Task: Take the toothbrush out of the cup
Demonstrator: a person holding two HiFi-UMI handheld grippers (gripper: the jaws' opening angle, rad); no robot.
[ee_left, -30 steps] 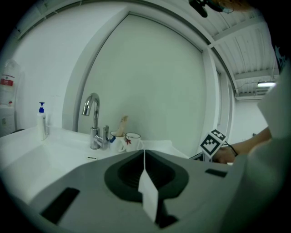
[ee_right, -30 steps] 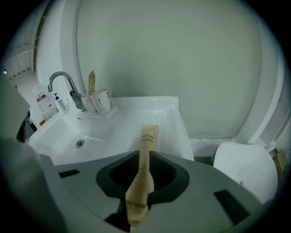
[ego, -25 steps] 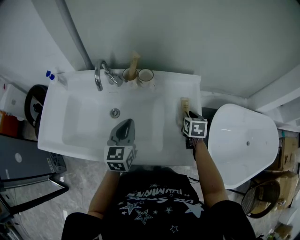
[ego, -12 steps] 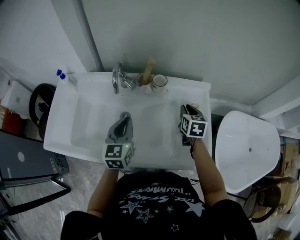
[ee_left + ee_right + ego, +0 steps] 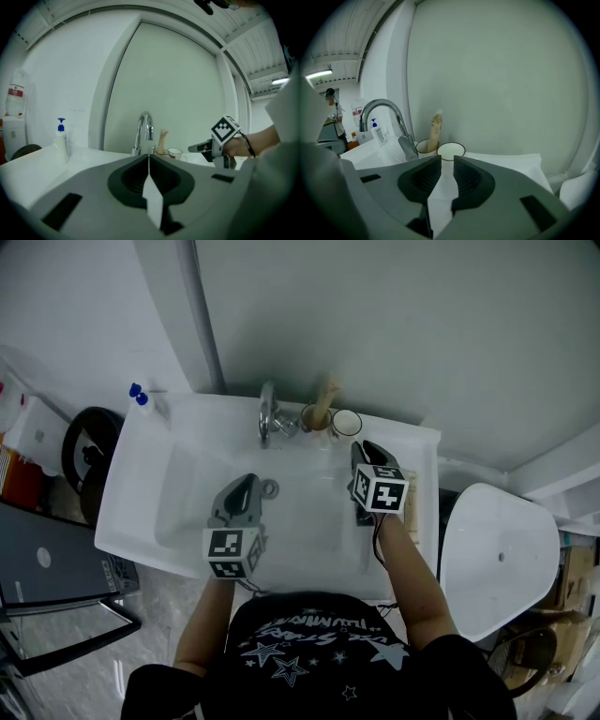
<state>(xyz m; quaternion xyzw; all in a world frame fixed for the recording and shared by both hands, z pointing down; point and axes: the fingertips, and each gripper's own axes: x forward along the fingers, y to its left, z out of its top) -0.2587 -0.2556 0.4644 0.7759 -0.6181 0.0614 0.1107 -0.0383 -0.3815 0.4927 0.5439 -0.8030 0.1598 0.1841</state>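
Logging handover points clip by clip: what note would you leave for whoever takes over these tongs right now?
Left tongs: shut, empty, over the sink basin.
Right tongs: open, empty, pointed at the two cups by the faucet.
The wrapped toothbrush stands in the cup nearer the faucet; the other cup looks empty.
Done: nothing gripped yet.
Left: close the right tongs on the toothbrush and lift it out.

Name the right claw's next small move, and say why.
Probably ease the right claw forward and slightly left: it is open and empty, aimed at the empty cup, while the toothbrush stands in the neighbouring cup.
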